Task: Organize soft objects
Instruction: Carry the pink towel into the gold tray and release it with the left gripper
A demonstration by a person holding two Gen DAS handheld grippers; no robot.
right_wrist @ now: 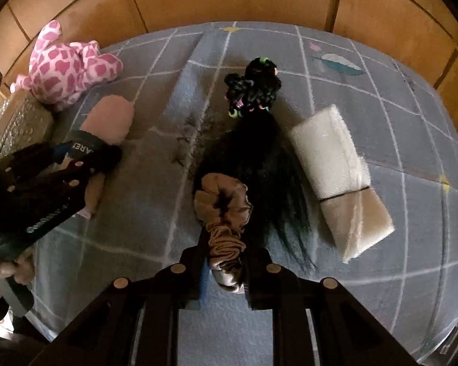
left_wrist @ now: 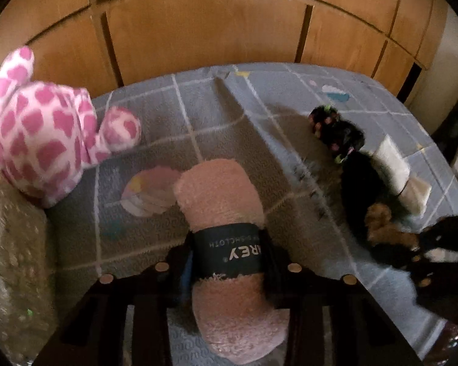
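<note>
My left gripper (left_wrist: pixel 229 256) is shut on a rolled pink washcloth (left_wrist: pixel 219 189) with a dark paper band, held just above the grey rug; it also shows in the right wrist view (right_wrist: pixel 107 122). My right gripper (right_wrist: pixel 226 262) is shut on a tan satin scrunchie (right_wrist: pixel 223 207). A black wig with small coloured hair ties (right_wrist: pixel 256 140) lies beside the scrunchie. A folded white and beige cloth (right_wrist: pixel 336 164) lies right of the wig. A pink-and-white spotted plush toy (left_wrist: pixel 42 134) sits on a bubble-wrapped box at the left.
The grey grid-patterned rug (right_wrist: pixel 397 122) covers the floor. Wooden wardrobe doors (left_wrist: pixel 198 36) stand behind it. The bubble-wrapped box (left_wrist: pixel 12 259) is at the rug's left edge. A dark smudge (right_wrist: pixel 195 134) marks the rug's centre.
</note>
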